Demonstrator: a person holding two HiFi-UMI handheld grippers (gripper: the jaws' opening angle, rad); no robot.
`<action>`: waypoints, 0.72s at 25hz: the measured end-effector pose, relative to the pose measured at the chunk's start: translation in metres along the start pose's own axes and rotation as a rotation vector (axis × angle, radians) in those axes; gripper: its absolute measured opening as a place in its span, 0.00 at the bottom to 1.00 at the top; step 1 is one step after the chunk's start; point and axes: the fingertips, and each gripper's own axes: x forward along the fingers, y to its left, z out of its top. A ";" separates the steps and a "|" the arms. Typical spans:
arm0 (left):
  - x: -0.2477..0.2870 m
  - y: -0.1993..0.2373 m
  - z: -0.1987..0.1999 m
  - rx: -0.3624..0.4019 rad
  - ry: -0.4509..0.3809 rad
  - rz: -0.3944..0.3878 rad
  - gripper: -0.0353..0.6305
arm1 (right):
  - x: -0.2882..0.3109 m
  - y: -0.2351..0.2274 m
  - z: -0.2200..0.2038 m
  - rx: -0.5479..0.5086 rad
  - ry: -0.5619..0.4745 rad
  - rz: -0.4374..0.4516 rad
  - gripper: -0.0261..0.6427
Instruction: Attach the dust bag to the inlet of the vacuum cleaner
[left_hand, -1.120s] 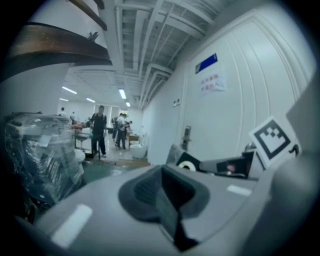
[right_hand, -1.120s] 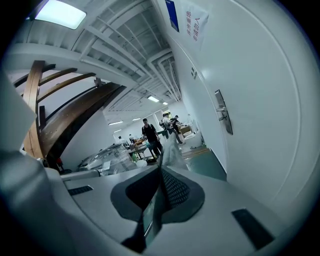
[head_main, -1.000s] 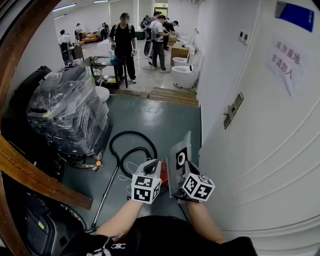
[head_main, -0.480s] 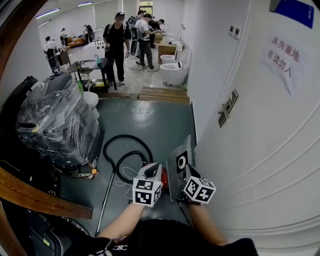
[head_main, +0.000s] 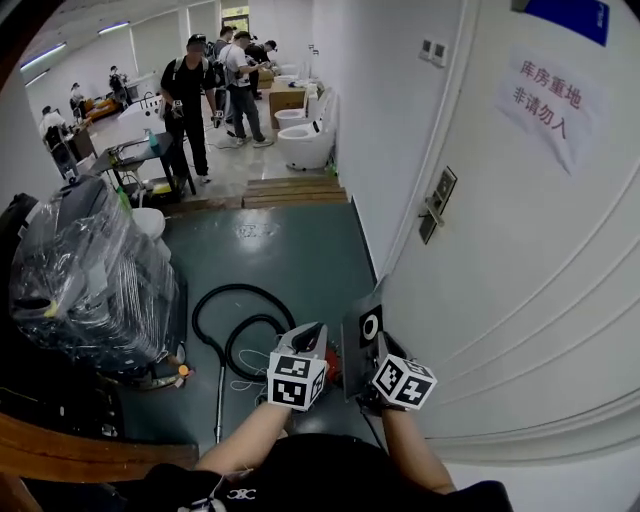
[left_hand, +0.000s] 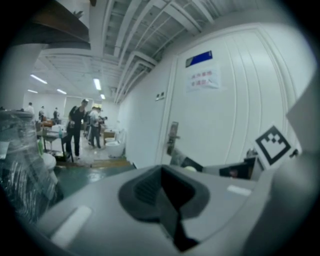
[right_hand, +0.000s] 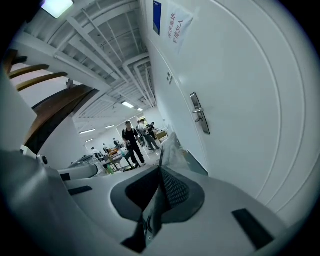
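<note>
In the head view my right gripper (head_main: 376, 347) is shut on the grey dust bag (head_main: 362, 330), held upright on its edge. The bag's black collar with a white ring faces left. In the right gripper view the bag (right_hand: 169, 149) shows edge-on, pinched between the jaws of that gripper (right_hand: 160, 172). My left gripper (head_main: 309, 333) is shut just left of the bag, with nothing in it, and the left gripper view (left_hand: 163, 172) shows the same. A red part of the vacuum cleaner (head_main: 329, 364) peeks out between the two grippers. Its black hose (head_main: 232, 322) lies coiled on the floor ahead.
A white door (head_main: 520, 260) with a handle (head_main: 435, 205) stands close on the right. A plastic-wrapped machine (head_main: 85, 270) fills the left. A metal wand (head_main: 220, 398) lies on the green floor. A wooden pallet (head_main: 295, 190), toilets (head_main: 300, 140) and several people (head_main: 195, 90) are farther back.
The head view has swung and the wrapped machine has slid left in the picture, so more of the door shows. Both grippers stay low in the middle, the right one still holding the bag.
</note>
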 end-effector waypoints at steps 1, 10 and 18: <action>0.001 0.004 0.004 0.007 -0.006 -0.010 0.05 | 0.003 0.002 0.002 0.003 -0.010 -0.010 0.06; 0.011 0.030 -0.007 0.030 0.031 -0.100 0.05 | 0.008 0.009 -0.017 0.050 -0.037 -0.111 0.06; 0.021 0.044 -0.034 0.041 0.110 -0.167 0.05 | -0.006 -0.016 -0.041 0.094 -0.079 -0.274 0.06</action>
